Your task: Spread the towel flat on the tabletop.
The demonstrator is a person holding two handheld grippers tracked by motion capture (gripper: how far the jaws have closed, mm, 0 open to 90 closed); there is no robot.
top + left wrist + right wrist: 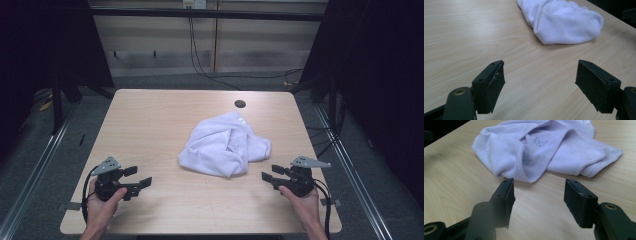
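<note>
A crumpled white towel (224, 145) lies in a heap on the wooden table (150, 125), a little right of its middle. My left gripper (138, 177) rests low near the front left, held in a hand, jaws open and empty, pointing right toward the towel (564, 21). My right gripper (270, 174) sits at the front right, also open and empty, pointing left at the towel (541, 147), which lies just beyond its jaws. A small printed figure shows on the towel's fold in the right gripper view.
A round dark hole (240, 104) is set in the table near its far edge. Cables (200, 65) hang down the wall behind. Metal rails (30, 165) run along the floor on both sides of the table.
</note>
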